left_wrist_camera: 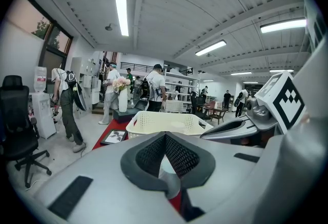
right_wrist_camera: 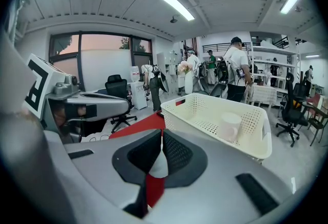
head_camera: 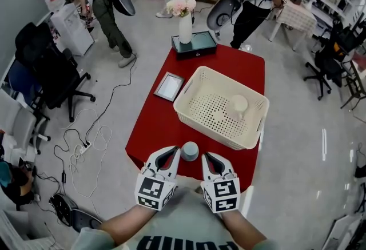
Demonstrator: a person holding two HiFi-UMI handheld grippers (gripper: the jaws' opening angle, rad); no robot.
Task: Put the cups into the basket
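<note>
A cream perforated basket (head_camera: 189,107) stands on the red table (head_camera: 160,129); a white cup (head_camera: 237,107) sits upright inside it. A grey-blue cup (head_camera: 190,151) stands at the table's near edge, between my two grippers and untouched by either. My left gripper (head_camera: 174,150) is just left of it, jaws shut with nothing in them. My right gripper (head_camera: 207,155) is just right of it, also shut and empty. In the left gripper view the pads (left_wrist_camera: 154,154) meet ahead of the basket (left_wrist_camera: 164,121). The right gripper view shows the basket (right_wrist_camera: 205,110) and the white cup (right_wrist_camera: 230,125).
A picture frame (head_camera: 169,86) lies left of the basket. A white vase with flowers (head_camera: 185,26) stands on a dark tray (head_camera: 194,44) at the table's far end. Office chairs (head_camera: 51,71), floor cables (head_camera: 86,140) and several people surround the table.
</note>
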